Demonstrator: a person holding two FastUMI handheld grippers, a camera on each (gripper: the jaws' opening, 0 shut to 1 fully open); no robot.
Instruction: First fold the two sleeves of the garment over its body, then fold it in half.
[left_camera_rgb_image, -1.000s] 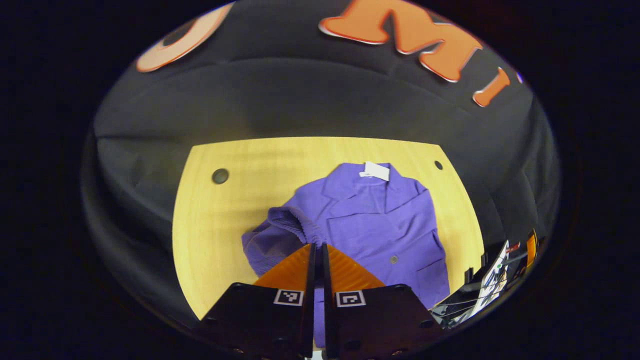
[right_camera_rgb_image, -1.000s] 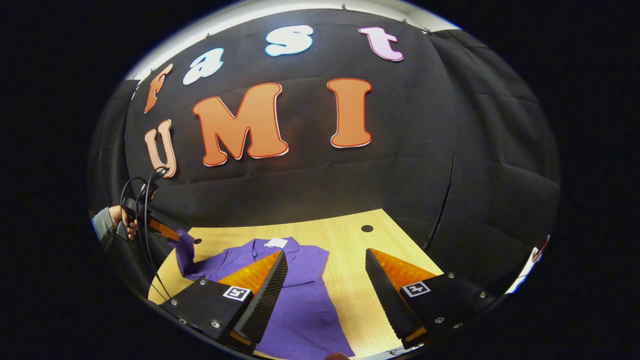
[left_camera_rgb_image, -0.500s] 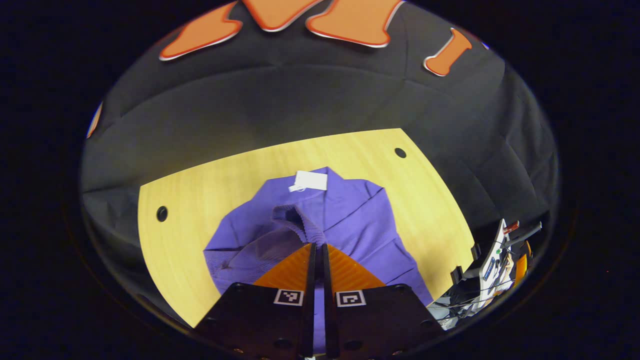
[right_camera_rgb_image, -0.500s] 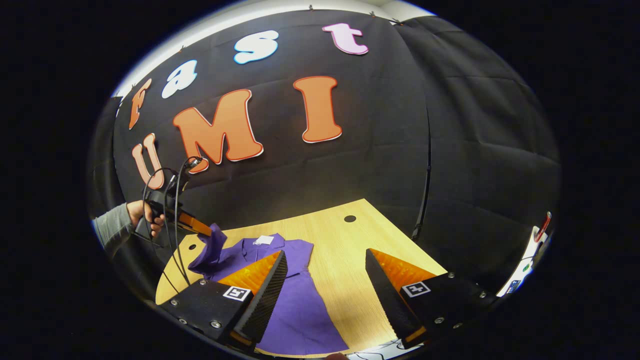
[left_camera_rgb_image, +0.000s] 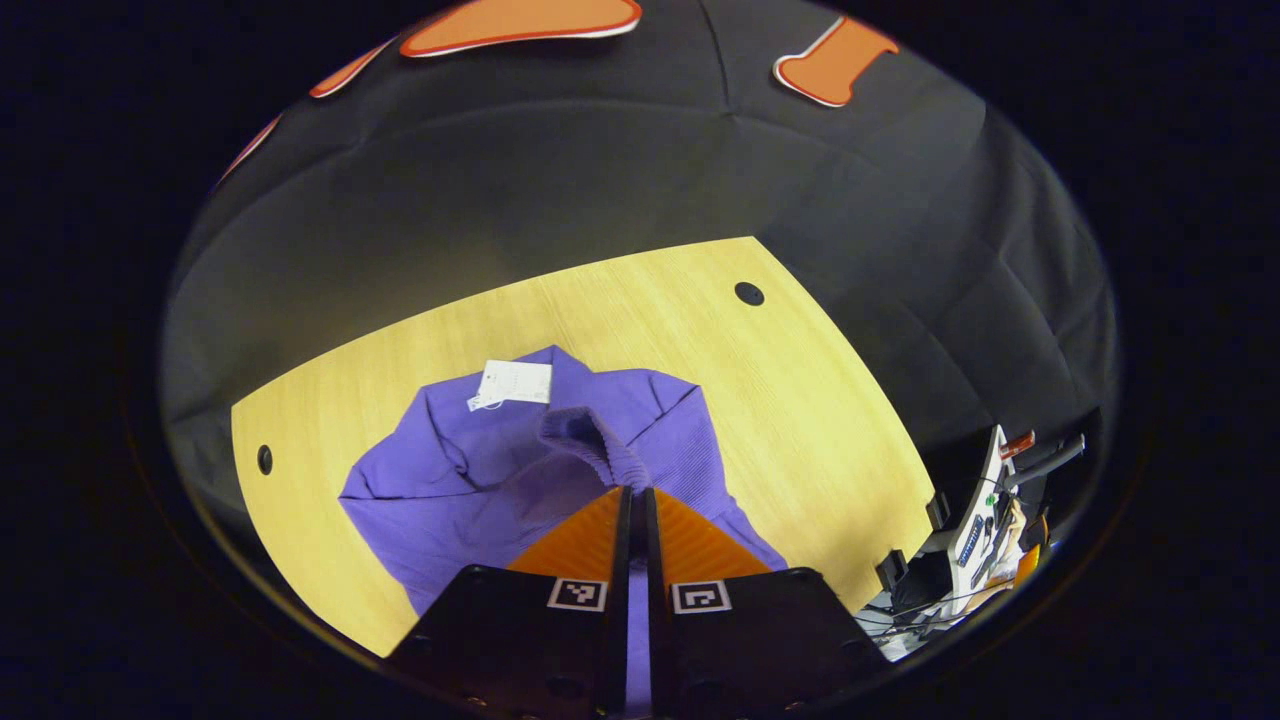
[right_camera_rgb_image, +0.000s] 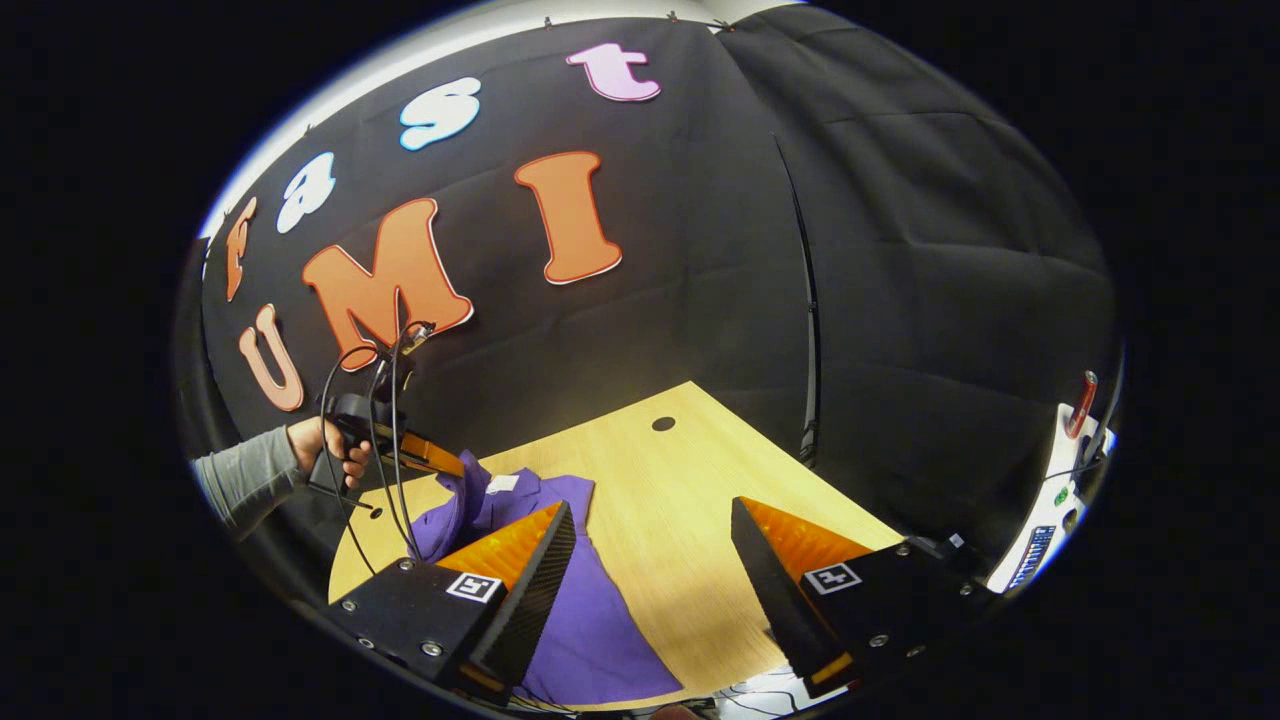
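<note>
Left gripper (left_camera_rgb_image: 634, 492), jaws clamped on sleeve cuff (left_camera_rgb_image: 590, 440), has swung it toward garment's (left_camera_rgb_image: 440, 500) 12 o'clock collar; right gripper (right_camera_rgb_image: 650, 520), jaws apart, idle. First sleeve fold nearly laid.

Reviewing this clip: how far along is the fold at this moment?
Early. The left gripper is clamped on a ribbed sleeve cuff, held raised over the purple garment's body, so the first sleeve fold is in hand but not laid down. The right gripper is open and holds nothing. A second sleeve cannot be made out. The half fold remains.
</note>
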